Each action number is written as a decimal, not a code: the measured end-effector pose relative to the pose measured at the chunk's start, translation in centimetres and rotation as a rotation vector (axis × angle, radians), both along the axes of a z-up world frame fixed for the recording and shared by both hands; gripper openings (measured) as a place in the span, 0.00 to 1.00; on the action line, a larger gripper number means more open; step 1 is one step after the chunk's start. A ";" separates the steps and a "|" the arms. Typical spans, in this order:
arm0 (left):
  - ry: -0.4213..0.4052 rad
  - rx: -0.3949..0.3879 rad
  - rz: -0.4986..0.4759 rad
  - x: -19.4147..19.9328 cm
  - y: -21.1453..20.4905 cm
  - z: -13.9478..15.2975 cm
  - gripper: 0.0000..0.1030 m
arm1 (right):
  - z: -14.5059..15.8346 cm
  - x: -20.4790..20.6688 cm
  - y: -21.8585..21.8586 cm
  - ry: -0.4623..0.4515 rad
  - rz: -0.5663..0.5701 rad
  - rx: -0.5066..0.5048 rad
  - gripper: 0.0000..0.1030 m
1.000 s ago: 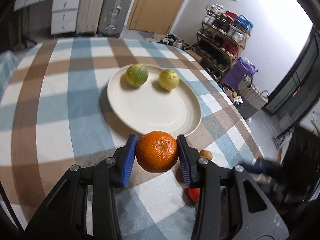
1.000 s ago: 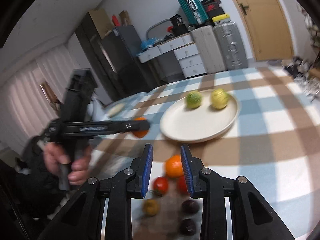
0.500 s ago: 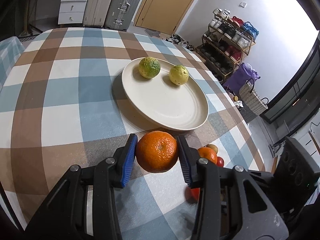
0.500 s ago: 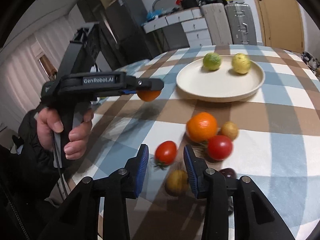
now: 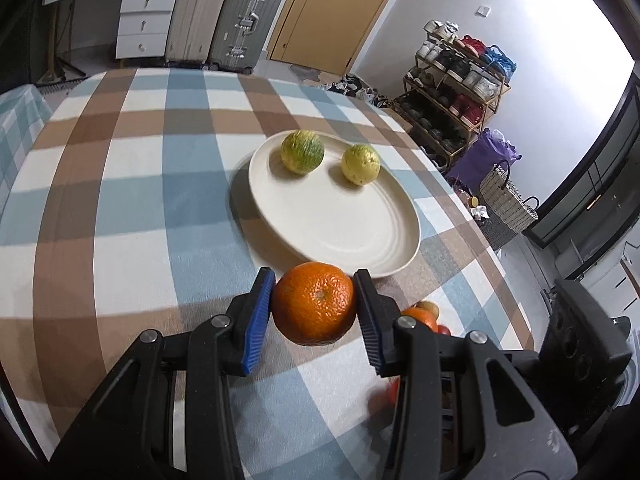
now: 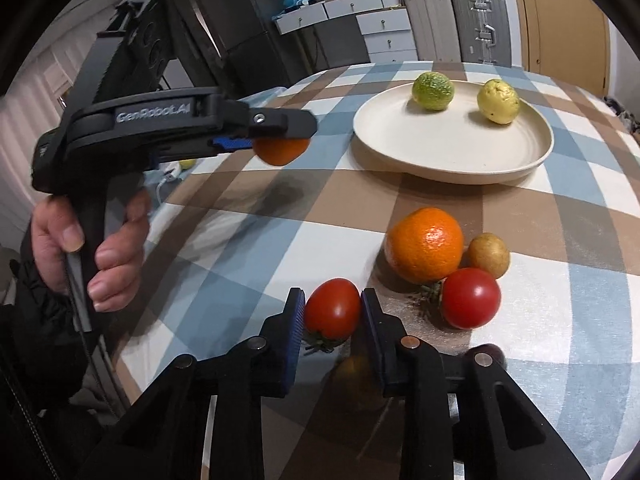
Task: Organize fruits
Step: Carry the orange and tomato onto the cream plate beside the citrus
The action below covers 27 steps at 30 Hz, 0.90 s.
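Left wrist view: my left claw [image 5: 314, 312] clamps a dimpled round orange [image 5: 314, 309] above the checked cloth [image 5: 132, 216], near the smooth cream plate [image 5: 344, 236]. My right claw [image 6: 332, 314] has just closed its ribbed blue pads on a glossy oval tomato [image 6: 332, 309].

— How many oranges [image 6: 425, 244] do you count?
— Two: one on the worktop [image 6: 248, 240], one lifted [image 5: 314, 307].
— Tomatoes [image 6: 471, 298]?
— Two red ones.
— And on the plate [image 6: 452, 148]?
— One plate, two yellow-green fruits [image 6: 433, 91].
— Anything else?
— One small brown fruit [image 6: 489, 255], one dark fruit [image 6: 490, 351] half hidden, two suitcases [image 6: 480, 24] behind.
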<state>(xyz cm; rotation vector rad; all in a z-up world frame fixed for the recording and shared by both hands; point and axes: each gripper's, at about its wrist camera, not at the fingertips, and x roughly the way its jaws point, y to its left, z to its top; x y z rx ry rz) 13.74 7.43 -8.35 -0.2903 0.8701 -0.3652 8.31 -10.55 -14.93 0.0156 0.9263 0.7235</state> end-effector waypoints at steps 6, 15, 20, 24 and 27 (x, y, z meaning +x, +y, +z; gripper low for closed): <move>-0.034 0.034 -0.003 2.4 -0.5 1.1 0.36 | 3.6 1.5 -2.7 -0.052 -0.042 0.127 0.28; -0.044 0.071 -0.001 8.1 -1.3 1.2 0.36 | 8.2 8.5 -4.5 -0.129 -0.085 0.161 0.28; -0.019 0.087 -0.015 11.2 -1.9 -0.2 0.36 | 8.7 13.4 -3.9 -0.102 -0.098 0.168 0.28; -0.005 0.093 -0.014 12.9 -2.1 -1.5 0.36 | 8.2 17.3 -3.3 -0.071 -0.121 0.177 0.28; 0.007 0.092 -0.021 13.8 -2.3 -2.5 0.36 | 7.1 19.6 -2.9 -0.035 -0.151 0.189 0.28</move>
